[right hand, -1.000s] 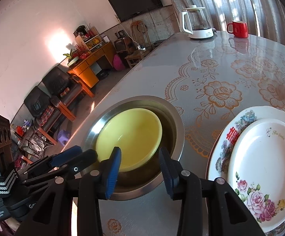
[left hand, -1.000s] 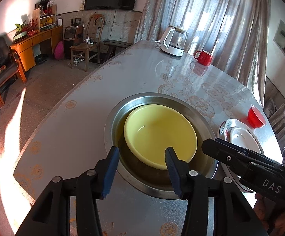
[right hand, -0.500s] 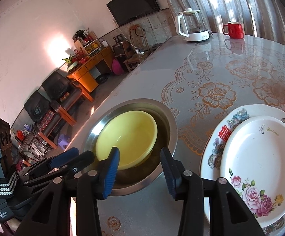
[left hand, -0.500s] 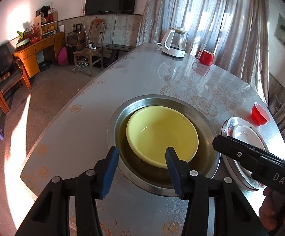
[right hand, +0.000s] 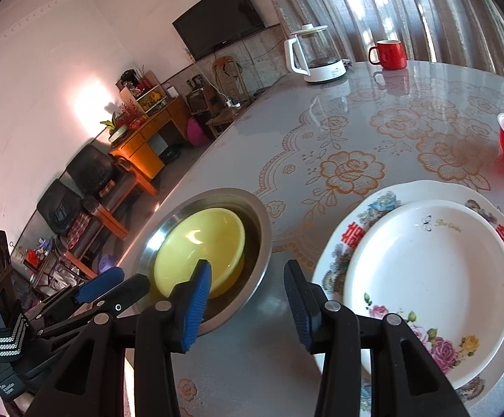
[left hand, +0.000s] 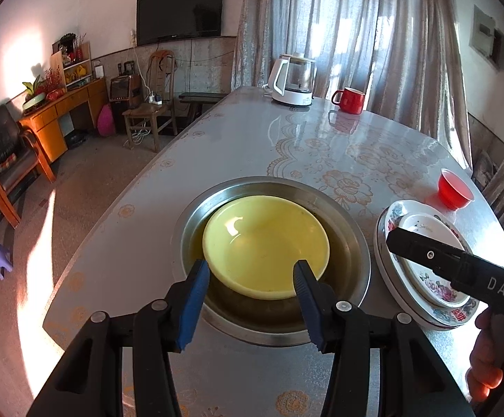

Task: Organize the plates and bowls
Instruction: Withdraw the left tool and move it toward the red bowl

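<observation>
Yellow plastic, glossy inside, the bowl [left hand: 265,246] sits nested in a wider steel basin [left hand: 357,243] on the bench [left hand: 245,132], whose grey cover carries orange flower patterns. In the left wrist view the left hand-held gripper [left hand: 250,300] hangs over the basin's near rim at 6 o'clock from the bowl, its blue-padded jaws partly apart with nothing between them, the bowl's near edge showing through the gap. At 3 o'clock from the basin lies a stack of two plates: a small white plate [right hand: 429,285] with roses on its rim rests on a larger floral plate [right hand: 366,208] with red characters. A small red bowl [left hand: 455,187] stands beyond the plates, at 1 o'clock from the basin. At the far end of the bench, around 12 o'clock, are a white kettle [left hand: 293,80] and, to its right, a red mug [left hand: 350,100]. In the right wrist view the right hand-held gripper [right hand: 246,307] is also partly open and empty, poised over bare bench between the basin at its 10 o'clock and the plates at its 3 o'clock; its left pad overlaps the basin's rim in the picture, though whether it touches cannot be told. A person's fingers [left hand: 484,358] grip that tool's handle at the left wrist view's 4 o'clock edge.
</observation>
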Tool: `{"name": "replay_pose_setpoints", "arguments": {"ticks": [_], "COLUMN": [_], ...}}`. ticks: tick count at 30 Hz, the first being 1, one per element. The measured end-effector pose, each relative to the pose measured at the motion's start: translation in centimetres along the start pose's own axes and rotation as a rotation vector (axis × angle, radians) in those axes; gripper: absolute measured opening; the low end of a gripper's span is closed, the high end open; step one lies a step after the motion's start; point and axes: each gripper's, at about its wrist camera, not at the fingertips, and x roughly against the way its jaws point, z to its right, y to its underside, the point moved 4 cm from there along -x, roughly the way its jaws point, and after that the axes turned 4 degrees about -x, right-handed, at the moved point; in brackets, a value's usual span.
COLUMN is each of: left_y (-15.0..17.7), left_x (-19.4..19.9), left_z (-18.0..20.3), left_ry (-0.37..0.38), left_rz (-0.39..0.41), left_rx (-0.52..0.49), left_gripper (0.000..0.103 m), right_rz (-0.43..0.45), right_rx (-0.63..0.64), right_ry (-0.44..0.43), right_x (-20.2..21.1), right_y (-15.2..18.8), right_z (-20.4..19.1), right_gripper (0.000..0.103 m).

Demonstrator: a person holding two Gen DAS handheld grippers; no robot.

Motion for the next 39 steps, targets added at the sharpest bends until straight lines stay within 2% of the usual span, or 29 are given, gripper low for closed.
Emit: {"name": "replay_pose_setpoints", "arguments": {"ticks": [21,36,39], "left_y": [-0.9,-2.0,-2.5], "left_x": [0.2,-1.3,-1.8], "left_z": [6.3,11.9,13.2], "left_ry": [0.021,0.074,0.09], "left_rz": [0.028,0.016,0.01], "left_rx": [-0.177,-0.287,-0.308], "left_gripper": [0.054,0.057,0.06], "right_rz": [0.083,0.153,0.168], "right_rx": [-0.115,-0.239,-0.272], "right_ry": [0.046,0.114,0.139], "right_x": [3.5,6.9,7.8], "right_y": [-0.8,-0.7,-0.7], "right_z": [5.0,11.1,12.9], "right_gripper": [0.044,0.044,0.044]}}
